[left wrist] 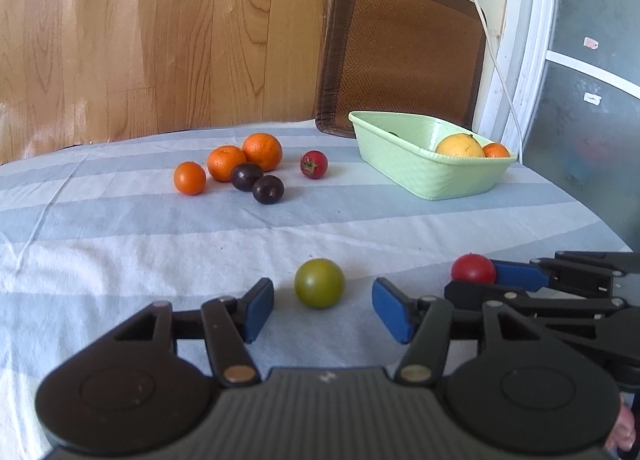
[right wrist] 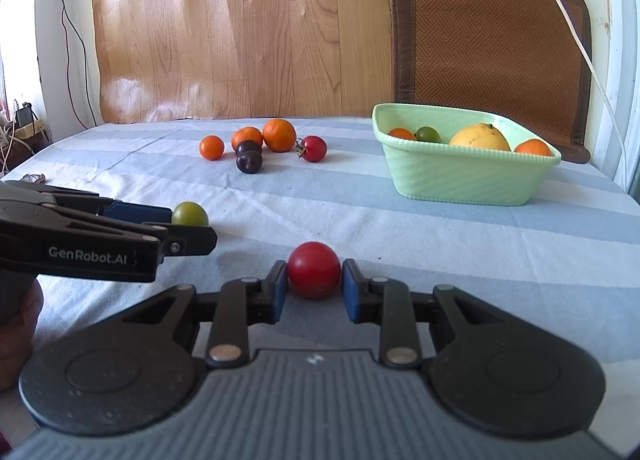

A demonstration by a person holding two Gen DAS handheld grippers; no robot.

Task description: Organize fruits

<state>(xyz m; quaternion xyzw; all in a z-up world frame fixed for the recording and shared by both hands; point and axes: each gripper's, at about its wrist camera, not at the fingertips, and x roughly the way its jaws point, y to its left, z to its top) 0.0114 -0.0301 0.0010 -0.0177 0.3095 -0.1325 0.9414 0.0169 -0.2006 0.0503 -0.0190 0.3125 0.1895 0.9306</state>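
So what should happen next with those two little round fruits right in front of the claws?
Probably lift the red fruit toward the green basket: the right gripper looks shut on it, pads at both sides. The left gripper stands open, the green fruit just ahead of it, untouched, so it closes afterward.

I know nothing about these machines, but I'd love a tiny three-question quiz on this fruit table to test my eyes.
1. True or false: the left claw is clamped on the green tomato.
2. Multiple choice: what sits between the pads of the right claw? A) an orange B) the red tomato C) a dark plum
3. Fill in: the biggest fruit inside the green basket is coloured ____.

Key:
1. False. Its pads stand apart from the tomato on both sides.
2. B. The pads are right at its sides.
3. Yellow: the yellow fruit, beside smaller orange and green ones.
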